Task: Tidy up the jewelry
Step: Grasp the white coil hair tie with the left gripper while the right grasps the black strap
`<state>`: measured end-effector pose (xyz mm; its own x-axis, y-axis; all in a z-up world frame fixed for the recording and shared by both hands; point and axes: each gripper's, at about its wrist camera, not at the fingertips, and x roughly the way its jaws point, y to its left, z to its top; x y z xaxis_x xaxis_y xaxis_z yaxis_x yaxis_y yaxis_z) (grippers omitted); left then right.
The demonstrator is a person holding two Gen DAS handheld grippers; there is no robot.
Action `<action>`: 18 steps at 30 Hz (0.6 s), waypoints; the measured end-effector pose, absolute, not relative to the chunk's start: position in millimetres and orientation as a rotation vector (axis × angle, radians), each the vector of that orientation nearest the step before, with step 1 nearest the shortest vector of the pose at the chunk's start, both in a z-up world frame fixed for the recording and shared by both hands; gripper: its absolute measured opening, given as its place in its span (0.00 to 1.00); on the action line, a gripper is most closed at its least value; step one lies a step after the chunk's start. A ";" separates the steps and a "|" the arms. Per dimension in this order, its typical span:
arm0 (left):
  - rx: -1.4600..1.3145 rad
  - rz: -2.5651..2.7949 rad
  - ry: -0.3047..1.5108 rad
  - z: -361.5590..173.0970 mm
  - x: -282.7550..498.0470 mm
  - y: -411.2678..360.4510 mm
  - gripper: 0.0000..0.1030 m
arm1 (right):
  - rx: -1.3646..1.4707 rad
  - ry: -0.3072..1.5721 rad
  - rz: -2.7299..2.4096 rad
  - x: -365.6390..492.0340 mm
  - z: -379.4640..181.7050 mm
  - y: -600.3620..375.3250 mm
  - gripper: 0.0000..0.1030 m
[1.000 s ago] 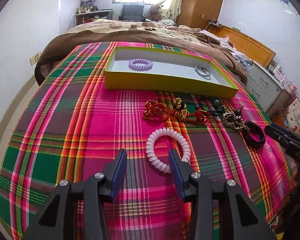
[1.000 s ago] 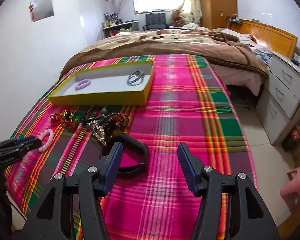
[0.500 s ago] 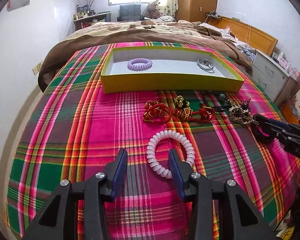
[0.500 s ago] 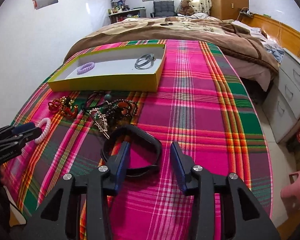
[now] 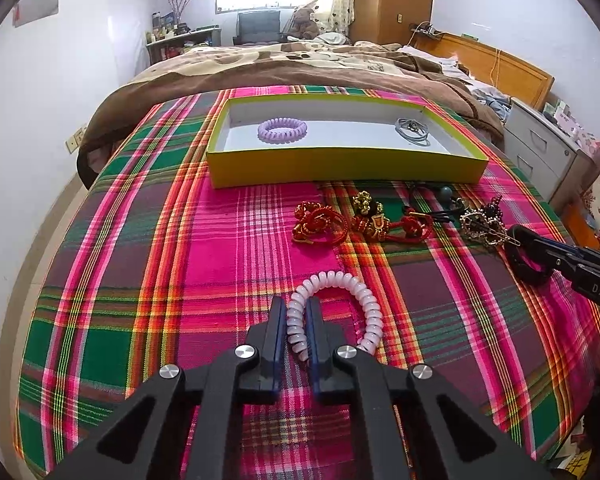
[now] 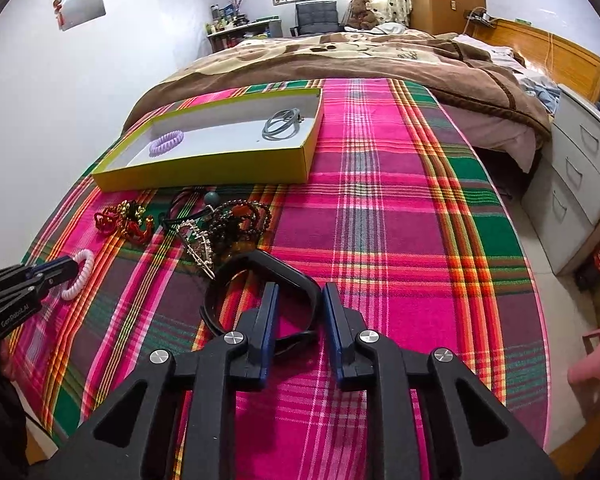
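Left wrist view: a plaid blanket (image 5: 180, 260) covers the bed, a yellow box (image 5: 340, 166) lying crosswise at upper centre. My left gripper (image 5: 296, 316) is clenched on the pink coil (image 5: 352, 284), whose loop extends to the right. Right wrist view: my right gripper (image 6: 298, 304) is closing around the black band's (image 6: 288, 270) right edge at lower centre, not yet pressing; its loop runs up-left.

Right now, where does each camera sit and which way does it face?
Left wrist: on the left gripper, looking down the bed at the yellow box; its fingers pinch the white coil tie.
Right wrist: on the right gripper, facing likewise; jaws closing around the black band.
Shared: box, both grippers, red knots.
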<state>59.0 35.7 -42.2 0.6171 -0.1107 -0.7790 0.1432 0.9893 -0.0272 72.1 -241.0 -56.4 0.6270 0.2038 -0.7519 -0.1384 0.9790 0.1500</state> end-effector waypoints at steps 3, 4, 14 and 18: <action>0.024 -0.150 0.884 -40.3 57.1 37.1 0.09 | 0.098 0.869 0.192 71.4 -55.7 -243.9 0.20; 0.021 -0.151 0.880 -38.9 56.3 37.6 0.09 | 0.103 0.865 0.189 70.5 -54.8 -244.5 0.19; -0.008 -0.152 0.852 -28.8 53.7 43.9 0.09 | 0.114 0.835 0.188 67.3 -45.7 -244.2 0.17; -0.020 -0.151 0.842 -24.5 51.7 46.7 0.09 | 0.134 0.823 0.180 65.6 -43.6 -248.6 0.17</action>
